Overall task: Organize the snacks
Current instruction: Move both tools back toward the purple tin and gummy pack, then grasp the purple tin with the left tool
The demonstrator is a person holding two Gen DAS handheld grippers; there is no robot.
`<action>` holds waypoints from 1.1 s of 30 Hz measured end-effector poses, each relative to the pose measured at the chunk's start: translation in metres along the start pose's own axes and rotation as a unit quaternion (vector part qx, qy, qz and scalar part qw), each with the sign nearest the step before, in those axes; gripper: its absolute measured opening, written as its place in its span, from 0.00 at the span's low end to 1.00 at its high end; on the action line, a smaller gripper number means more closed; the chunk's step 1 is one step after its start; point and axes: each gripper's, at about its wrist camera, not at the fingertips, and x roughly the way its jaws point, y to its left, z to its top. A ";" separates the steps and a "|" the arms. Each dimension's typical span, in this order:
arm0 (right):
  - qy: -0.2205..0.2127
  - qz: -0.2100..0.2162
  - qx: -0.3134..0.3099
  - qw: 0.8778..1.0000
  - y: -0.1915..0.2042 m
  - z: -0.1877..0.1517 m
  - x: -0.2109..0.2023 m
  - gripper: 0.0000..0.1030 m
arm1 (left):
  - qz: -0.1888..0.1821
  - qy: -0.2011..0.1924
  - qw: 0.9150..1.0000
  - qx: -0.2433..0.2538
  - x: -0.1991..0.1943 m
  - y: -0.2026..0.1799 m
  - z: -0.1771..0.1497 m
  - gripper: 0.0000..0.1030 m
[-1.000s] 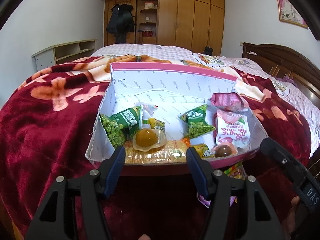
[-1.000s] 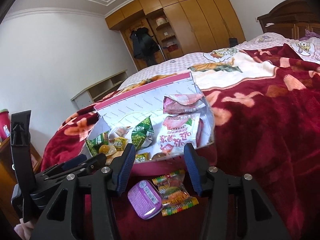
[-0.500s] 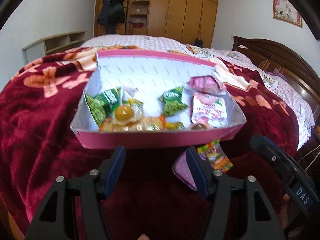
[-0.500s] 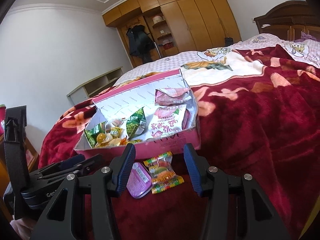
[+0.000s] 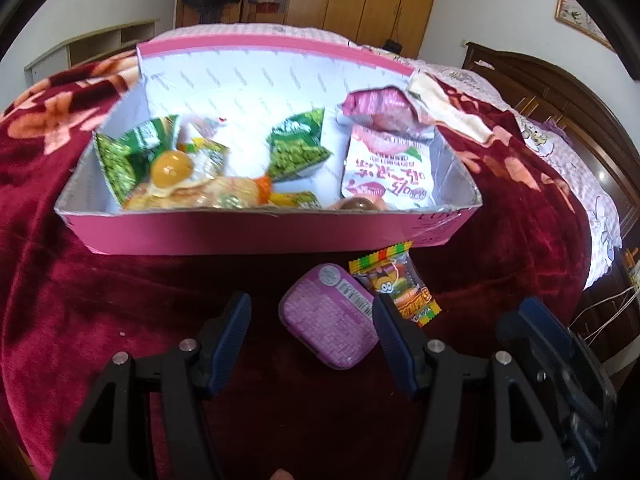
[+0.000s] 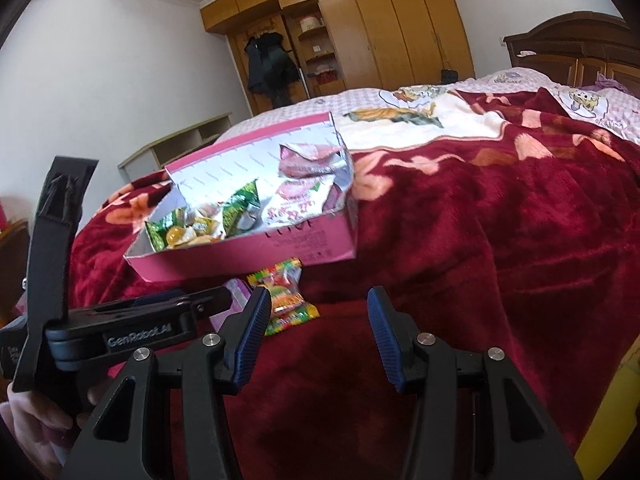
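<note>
A pink box (image 5: 256, 232) on the red blanket holds several snacks: green pea packets (image 5: 298, 150), a yellow jelly cup (image 5: 172, 168) and a pink-white packet (image 5: 388, 172). A purple tin (image 5: 330, 320) and a colourful gummy packet (image 5: 400, 284) lie on the blanket in front of the box. My left gripper (image 5: 310, 320) is open and empty, with the tin lying between its fingertips. My right gripper (image 6: 316, 320) is open and empty, just right of the gummy packet (image 6: 286, 298). The box also shows in the right wrist view (image 6: 256, 256).
The red floral blanket (image 6: 500, 240) covers the bed. A dark wooden headboard (image 6: 572, 48) stands at the far right, wardrobes (image 6: 360, 32) at the back and a low shelf (image 6: 180, 148) at the left wall.
Both grippers have pulled back from the box toward the bed's near edge. The purple tin and gummy packet have come into the left wrist view, the tin between the left fingers.
</note>
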 end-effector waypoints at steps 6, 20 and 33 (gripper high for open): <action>0.004 0.010 0.005 1.000 -0.005 -0.005 0.002 0.50 | 0.008 0.016 1.000 -0.008 0.017 -0.009 0.000 0.65; 0.006 0.030 0.033 0.999 -0.020 -0.010 0.007 0.50 | 0.059 -0.008 0.998 -0.030 0.016 -0.005 -0.021 0.72; 0.010 0.036 0.037 0.999 -0.018 -0.012 0.010 0.50 | 0.062 -0.014 0.998 -0.030 0.021 -0.010 -0.030 0.71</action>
